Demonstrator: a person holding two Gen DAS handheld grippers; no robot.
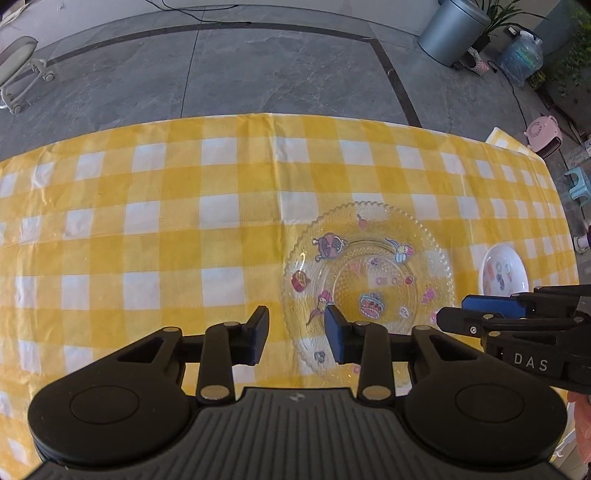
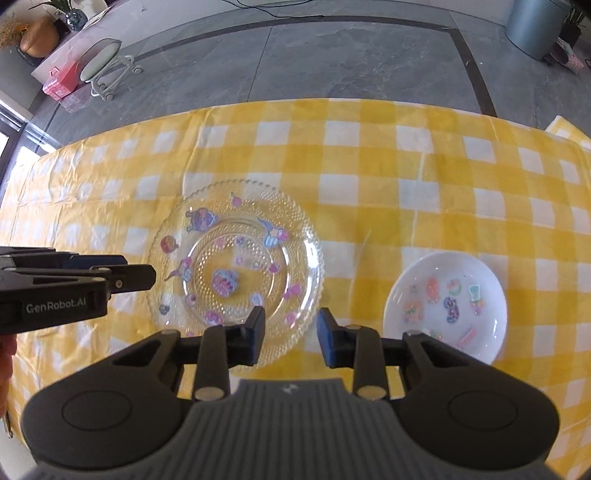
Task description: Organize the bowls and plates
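A clear glass plate (image 1: pixel 369 280) with cartoon stickers lies on the yellow checked tablecloth; it also shows in the right wrist view (image 2: pixel 236 266). A small white bowl (image 2: pixel 445 301) with colourful prints sits to its right, also seen in the left wrist view (image 1: pixel 503 275). My left gripper (image 1: pixel 296 334) is open and empty, hovering above the plate's near-left rim. My right gripper (image 2: pixel 290 336) is open and empty above the plate's near-right rim, left of the bowl. Each gripper shows side-on in the other's view, left (image 2: pixel 122 275) and right (image 1: pixel 465 314).
The table's far edge (image 2: pixel 332 101) drops to a grey tiled floor. A rolling stool (image 2: pixel 107 66), a metal bin (image 1: pixel 452 31) and a pink fan (image 1: pixel 545 134) stand on the floor beyond the table.
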